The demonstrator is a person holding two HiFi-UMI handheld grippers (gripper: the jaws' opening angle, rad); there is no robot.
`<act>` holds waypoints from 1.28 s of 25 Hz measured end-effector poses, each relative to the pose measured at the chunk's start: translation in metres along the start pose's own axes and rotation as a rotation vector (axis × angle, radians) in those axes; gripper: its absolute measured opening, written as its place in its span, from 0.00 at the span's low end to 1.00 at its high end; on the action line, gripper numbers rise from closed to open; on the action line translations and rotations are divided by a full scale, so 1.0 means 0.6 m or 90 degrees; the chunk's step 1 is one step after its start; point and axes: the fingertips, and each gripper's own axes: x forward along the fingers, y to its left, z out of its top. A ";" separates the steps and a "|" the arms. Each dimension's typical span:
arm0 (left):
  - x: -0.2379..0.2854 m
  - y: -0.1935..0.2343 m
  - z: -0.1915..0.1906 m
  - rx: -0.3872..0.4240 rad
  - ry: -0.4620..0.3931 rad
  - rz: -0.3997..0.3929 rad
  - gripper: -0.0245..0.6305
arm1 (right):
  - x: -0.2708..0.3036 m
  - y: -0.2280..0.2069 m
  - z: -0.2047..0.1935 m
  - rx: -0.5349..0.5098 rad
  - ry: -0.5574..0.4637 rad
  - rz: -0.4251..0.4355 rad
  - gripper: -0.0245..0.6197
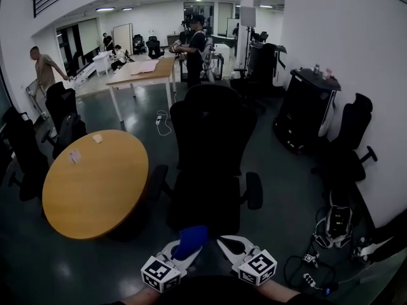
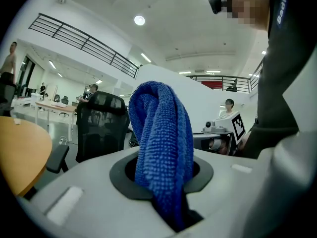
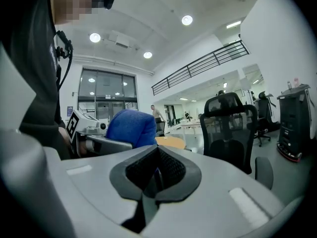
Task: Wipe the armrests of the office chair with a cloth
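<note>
A black office chair (image 1: 213,157) stands in front of me, its back turned toward me, with a left armrest (image 1: 159,178) and a right armrest (image 1: 254,189). My left gripper (image 1: 186,251) is low at the frame's bottom, shut on a blue cloth (image 1: 189,240) that bulges up out of its jaws (image 2: 163,148). My right gripper (image 1: 230,246) sits just beside it, shut with nothing between its jaws. Both are short of the chair seat. The right gripper view shows the cloth (image 3: 130,128) to the left and the chair (image 3: 230,128) to the right.
A round wooden table (image 1: 95,183) sits left of the chair. More black chairs (image 1: 346,145) line the right wall, with cables and gear (image 1: 334,227) on the floor. A long table (image 1: 143,72) and several people (image 1: 194,40) are farther back.
</note>
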 end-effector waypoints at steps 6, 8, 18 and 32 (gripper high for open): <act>-0.005 -0.011 0.002 0.004 -0.002 0.011 0.20 | -0.005 0.004 -0.002 -0.004 -0.003 0.006 0.05; -0.007 -0.013 -0.006 0.007 0.002 0.008 0.20 | -0.007 0.005 -0.002 0.000 -0.002 0.006 0.05; -0.002 -0.019 -0.024 0.013 0.006 -0.003 0.20 | -0.008 0.005 -0.009 0.003 0.005 0.010 0.04; -0.011 -0.018 -0.028 0.013 0.011 0.001 0.20 | 0.000 0.013 -0.020 0.022 0.019 0.025 0.04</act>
